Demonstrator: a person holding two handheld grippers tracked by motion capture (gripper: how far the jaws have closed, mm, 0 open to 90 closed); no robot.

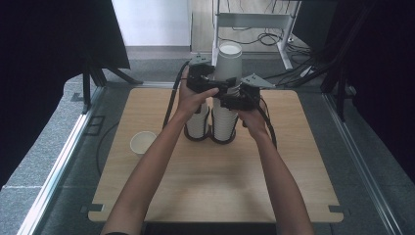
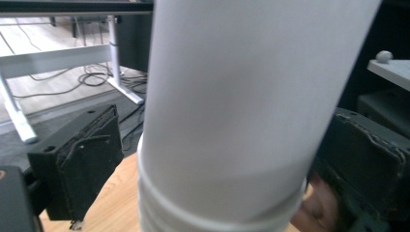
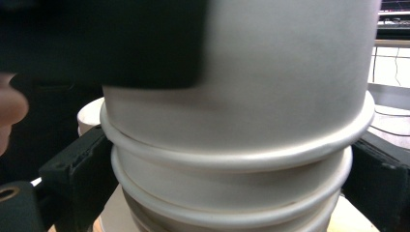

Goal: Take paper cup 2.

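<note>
Nearest the person, the right gripper [image 1: 234, 101] clamps the tall cup stack [image 1: 224, 122] in its black holder. Above the stack, the left gripper [image 1: 218, 84] brackets 1 lifted cup [image 1: 229, 61], jaws slack beside it; regrip before pulling straight up.

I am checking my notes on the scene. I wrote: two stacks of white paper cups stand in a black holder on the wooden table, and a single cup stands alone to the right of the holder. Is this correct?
Not quite: the single cup stands alone to the left of the black holder, not the right, as the high view shows. The two stacks of white paper cups on the wooden table are as you wrote.
</note>
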